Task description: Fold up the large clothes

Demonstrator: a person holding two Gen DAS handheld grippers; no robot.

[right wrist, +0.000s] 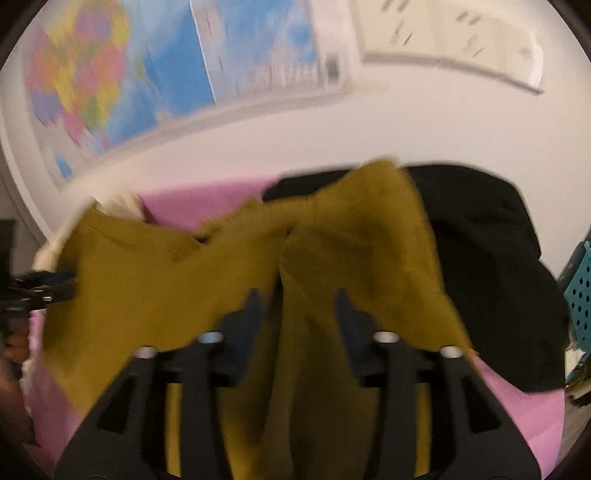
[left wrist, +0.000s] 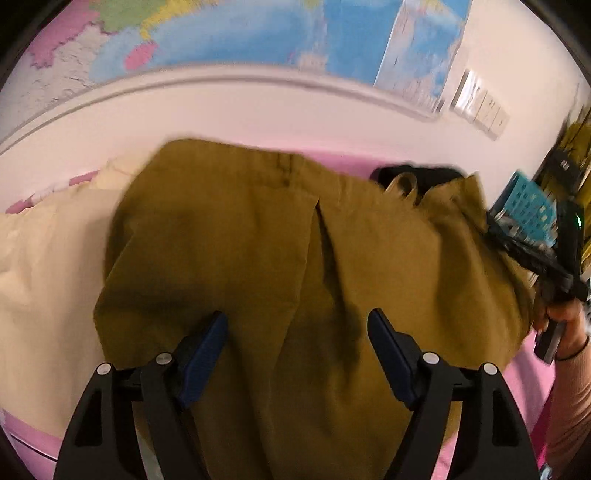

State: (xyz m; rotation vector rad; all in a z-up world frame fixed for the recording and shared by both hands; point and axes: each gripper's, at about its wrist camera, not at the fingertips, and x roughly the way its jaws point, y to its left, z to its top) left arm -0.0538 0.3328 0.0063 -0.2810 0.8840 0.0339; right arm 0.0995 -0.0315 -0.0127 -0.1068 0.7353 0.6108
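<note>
Olive-brown trousers (left wrist: 258,258) lie spread over a pink surface (left wrist: 532,373), waistband toward the wall. My left gripper (left wrist: 297,332) is open just above the cloth, its blue pads (left wrist: 207,354) wide apart with fabric between and below them. In the right wrist view the same trousers (right wrist: 332,240) are bunched and lifted. My right gripper (right wrist: 295,302) has its fingers partly open with a fold of the trousers running between them; blur hides whether the pads pinch it. The right gripper also shows at the right edge of the left wrist view (left wrist: 532,254).
A cream garment (left wrist: 48,266) lies left of the trousers. A black garment (right wrist: 491,266) lies at the right. A teal perforated basket (left wrist: 528,206) stands at the far right. A wall with maps (left wrist: 229,33) is close behind.
</note>
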